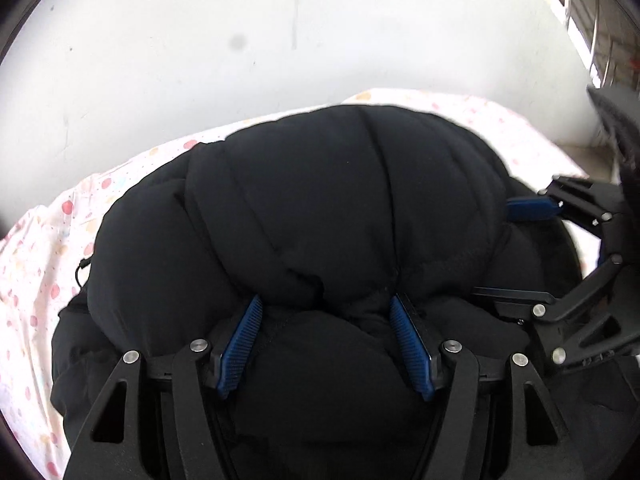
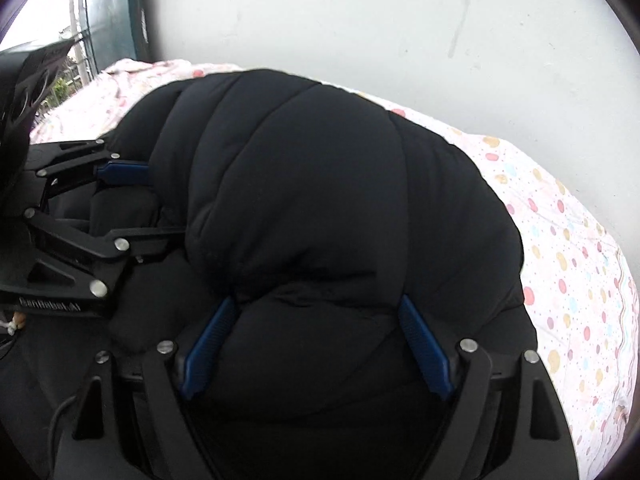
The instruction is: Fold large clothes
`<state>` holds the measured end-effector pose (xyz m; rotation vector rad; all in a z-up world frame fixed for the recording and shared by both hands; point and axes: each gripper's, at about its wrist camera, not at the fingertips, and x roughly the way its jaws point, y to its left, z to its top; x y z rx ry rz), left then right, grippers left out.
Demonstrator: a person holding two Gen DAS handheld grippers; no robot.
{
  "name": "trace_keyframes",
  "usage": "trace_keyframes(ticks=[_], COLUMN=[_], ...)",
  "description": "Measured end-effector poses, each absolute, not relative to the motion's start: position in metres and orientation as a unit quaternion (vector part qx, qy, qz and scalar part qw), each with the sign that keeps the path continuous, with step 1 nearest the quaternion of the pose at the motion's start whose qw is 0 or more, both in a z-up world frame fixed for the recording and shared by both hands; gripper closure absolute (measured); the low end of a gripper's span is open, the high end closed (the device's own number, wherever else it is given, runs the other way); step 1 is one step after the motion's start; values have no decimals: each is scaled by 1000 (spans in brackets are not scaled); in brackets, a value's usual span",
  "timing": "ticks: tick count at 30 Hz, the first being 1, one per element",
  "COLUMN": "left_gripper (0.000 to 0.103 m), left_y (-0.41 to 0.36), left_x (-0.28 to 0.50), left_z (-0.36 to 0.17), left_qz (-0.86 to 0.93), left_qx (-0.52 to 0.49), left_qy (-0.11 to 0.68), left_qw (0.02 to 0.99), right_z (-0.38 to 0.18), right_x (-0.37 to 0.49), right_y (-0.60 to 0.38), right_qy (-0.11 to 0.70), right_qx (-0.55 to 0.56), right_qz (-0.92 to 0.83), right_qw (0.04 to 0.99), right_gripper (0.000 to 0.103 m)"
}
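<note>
A bed with a polka-dot sheet (image 1: 36, 280) carries a black puffer jacket (image 1: 340, 200), bulked up in a thick fold against a white wall (image 1: 200, 32). The left claw (image 1: 326, 308) grips a fat roll of the jacket, its blue pads (image 1: 240, 344) pressed into the padding on both sides. Just beside it, the right claw (image 2: 316, 308) is clamped on the same fold, spread wide, pads (image 2: 424, 344) sunk into fabric.
</note>
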<state>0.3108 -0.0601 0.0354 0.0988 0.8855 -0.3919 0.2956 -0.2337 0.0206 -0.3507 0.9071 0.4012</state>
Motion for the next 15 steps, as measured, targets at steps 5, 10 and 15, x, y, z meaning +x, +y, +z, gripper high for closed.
trace_keyframes(ticks=[5, 10, 15], left_gripper=[38, 38, 21], left_y=[-51, -37, -13], left_x=[298, 274, 238], left_z=[57, 76, 101], left_qz=[-191, -194, -189], left_qx=[27, 5, -4], left_qy=[411, 395, 376], left_qw=[891, 898, 907], right_z=[38, 61, 85], right_x=[276, 248, 194], right_y=[-247, -261, -288], right_qy=[424, 412, 386], right_qx=[-140, -111, -78], right_qz=[195, 192, 194], right_qw=[873, 884, 899], right_gripper=[19, 19, 19])
